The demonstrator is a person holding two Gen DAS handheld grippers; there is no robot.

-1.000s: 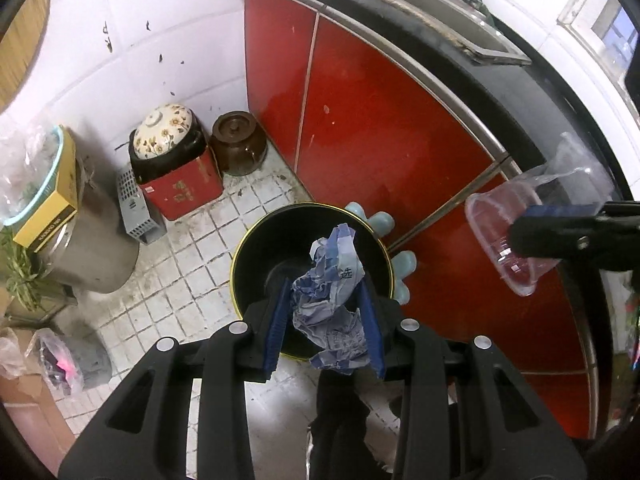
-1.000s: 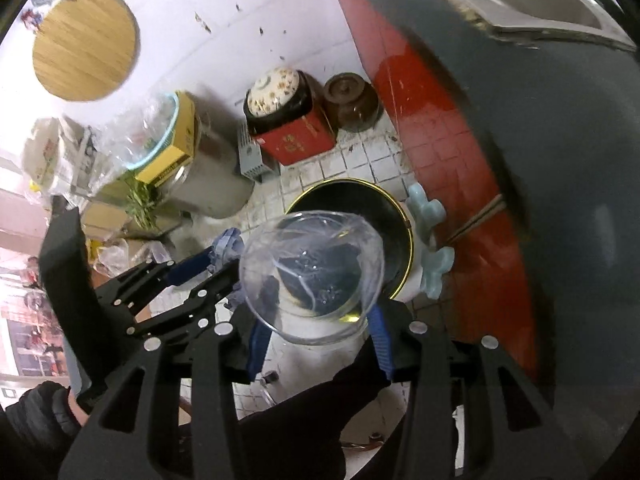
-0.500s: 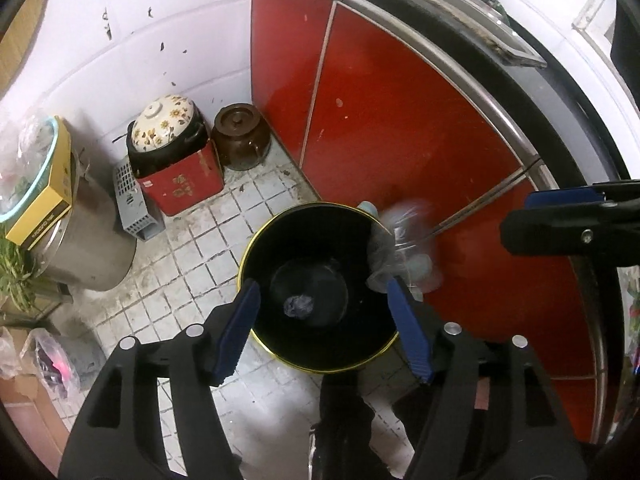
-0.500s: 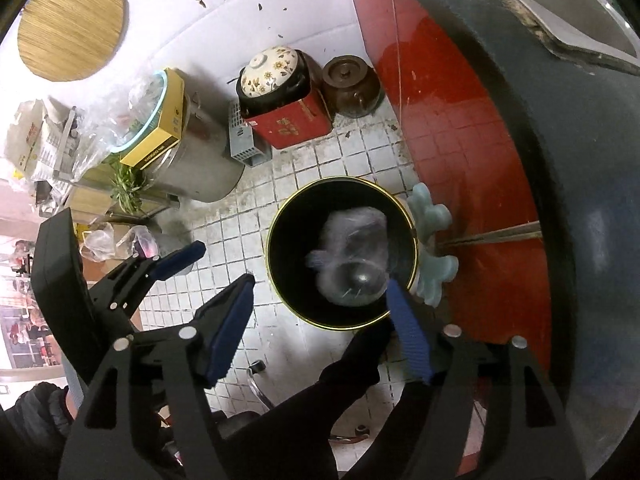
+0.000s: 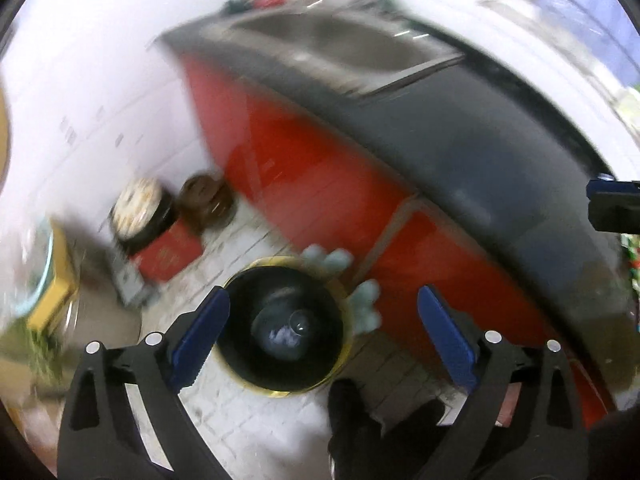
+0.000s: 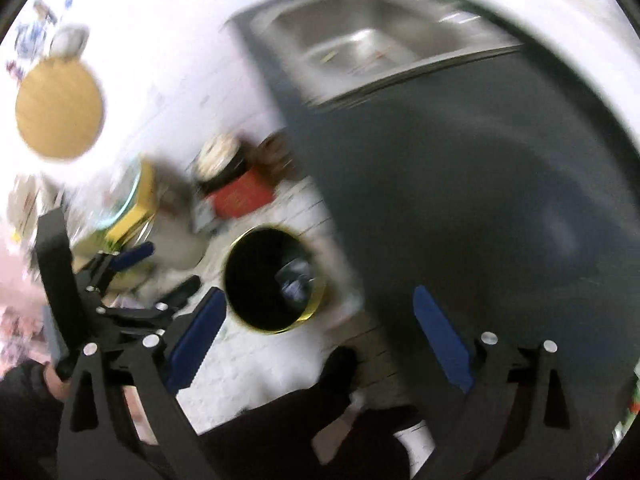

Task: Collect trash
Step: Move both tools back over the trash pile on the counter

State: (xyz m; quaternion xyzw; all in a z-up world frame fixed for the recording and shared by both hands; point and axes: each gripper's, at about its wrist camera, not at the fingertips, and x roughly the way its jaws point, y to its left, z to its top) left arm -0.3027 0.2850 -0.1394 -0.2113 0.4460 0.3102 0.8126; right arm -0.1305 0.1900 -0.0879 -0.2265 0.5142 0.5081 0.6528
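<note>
The crumpled paper (image 5: pixel 283 335) and clear plastic cup (image 5: pixel 301 323) lie inside the black bin (image 5: pixel 256 376) at 6 o'clock; left gripper (image 5: pixel 322 330) and right gripper (image 6: pixel 318 330) are spread, empty; blur risks clipping the countertop (image 6: pixel 460 184) at 3 o'clock

Left gripper (image 5: pixel 322 330) hung with blue-padded fingers (image 5: pixel 200 334) spread wide, nothing between them. Right gripper (image 6: pixel 316 330) likewise stood wide apart and empty, its fingers (image 6: pixel 438 338) angled outward. Left gripper also showed at the right view's left edge, gripped by a hand (image 6: pixel 54 380).
</note>
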